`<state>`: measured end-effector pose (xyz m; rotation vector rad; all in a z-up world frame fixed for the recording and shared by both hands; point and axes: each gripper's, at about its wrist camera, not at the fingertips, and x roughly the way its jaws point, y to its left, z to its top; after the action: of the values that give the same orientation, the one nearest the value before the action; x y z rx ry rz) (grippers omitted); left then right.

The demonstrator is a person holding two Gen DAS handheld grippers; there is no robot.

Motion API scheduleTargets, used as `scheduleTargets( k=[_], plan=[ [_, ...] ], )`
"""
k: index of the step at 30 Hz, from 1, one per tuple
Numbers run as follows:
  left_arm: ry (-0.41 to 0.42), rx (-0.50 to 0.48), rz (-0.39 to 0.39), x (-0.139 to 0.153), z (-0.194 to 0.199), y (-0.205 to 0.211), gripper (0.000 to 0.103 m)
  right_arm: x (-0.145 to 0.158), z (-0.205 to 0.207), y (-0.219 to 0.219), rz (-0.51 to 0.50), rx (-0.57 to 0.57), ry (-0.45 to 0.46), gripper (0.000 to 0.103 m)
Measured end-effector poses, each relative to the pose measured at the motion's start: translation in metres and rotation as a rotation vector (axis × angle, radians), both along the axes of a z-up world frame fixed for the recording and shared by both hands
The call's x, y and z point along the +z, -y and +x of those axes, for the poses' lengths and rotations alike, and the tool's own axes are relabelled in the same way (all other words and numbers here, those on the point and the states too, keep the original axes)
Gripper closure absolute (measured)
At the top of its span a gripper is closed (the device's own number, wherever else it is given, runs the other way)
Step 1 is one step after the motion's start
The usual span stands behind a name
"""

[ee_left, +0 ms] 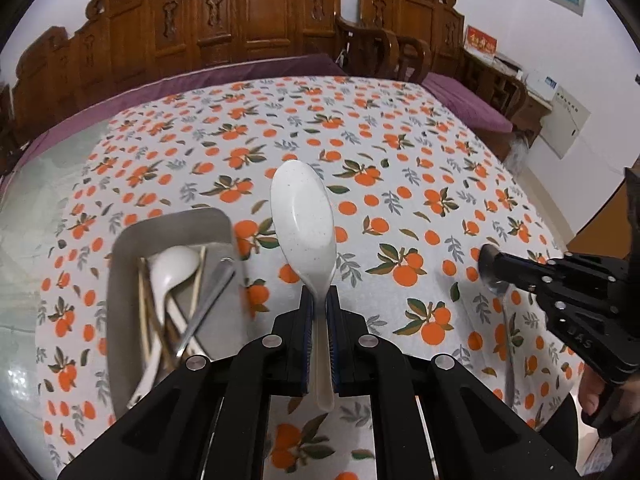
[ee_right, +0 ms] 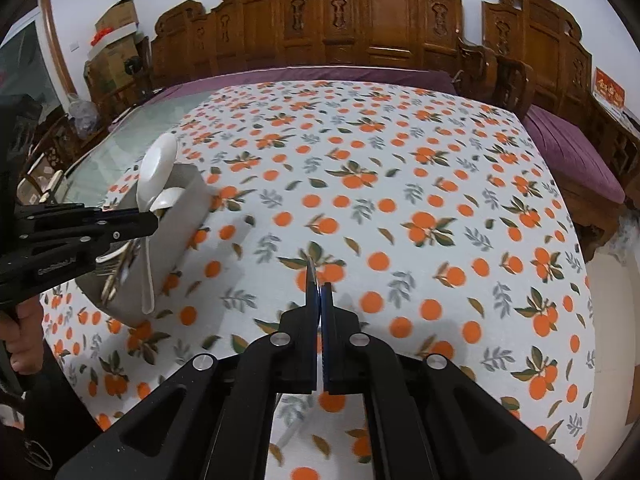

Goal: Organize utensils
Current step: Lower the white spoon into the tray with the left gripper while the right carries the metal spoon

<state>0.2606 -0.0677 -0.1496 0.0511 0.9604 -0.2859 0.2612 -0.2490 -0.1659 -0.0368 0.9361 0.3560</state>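
Observation:
My left gripper (ee_left: 319, 300) is shut on the handle of a white speckled ceramic spoon (ee_left: 303, 216), held above the tablecloth just right of a grey utensil tray (ee_left: 176, 220). The tray holds another white spoon (ee_left: 172, 268), chopsticks and a metal utensil (ee_left: 208, 304). My right gripper (ee_right: 320, 292) is shut on a thin metal utensil (ee_right: 311, 280) seen edge-on; in the left wrist view it (ee_left: 490, 270) hangs down from that gripper at the right as a metal spoon (ee_left: 508, 344). The tray (ee_right: 188, 200) and held white spoon (ee_right: 154, 172) show at left in the right wrist view.
The table carries a white cloth with an orange-fruit print (ee_left: 400, 152), with bare glass (ee_left: 48, 184) at its left. Carved wooden benches with purple cushions (ee_right: 568, 152) stand behind and to the right. Cardboard boxes (ee_right: 116, 24) are stacked far left.

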Motion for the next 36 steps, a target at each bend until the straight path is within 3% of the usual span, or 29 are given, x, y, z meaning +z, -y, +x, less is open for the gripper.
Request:
scheduleTargets(
  k=[8,16,27,36],
  plan=[
    [0.04,0.008,-0.032,0.023,-0.018,-0.023,0.097,0.012,-0.005,-0.03,0.008,0.04,0.021,0.101],
    [0.06,0.031,-0.017,0.032,-0.026,-0.049,0.097,0.025,-0.002,-0.056,0.02,0.077,0.046,0.101],
    [-0.003,0.091,-0.007,0.003,-0.017,-0.096,0.097,0.033,0.002,-0.095,0.02,0.127,0.051,0.101],
    [-0.064,0.1,-0.008,-0.027,-0.002,-0.11,0.097,0.037,0.006,-0.103,0.017,0.136,0.052,0.101]
  ],
)
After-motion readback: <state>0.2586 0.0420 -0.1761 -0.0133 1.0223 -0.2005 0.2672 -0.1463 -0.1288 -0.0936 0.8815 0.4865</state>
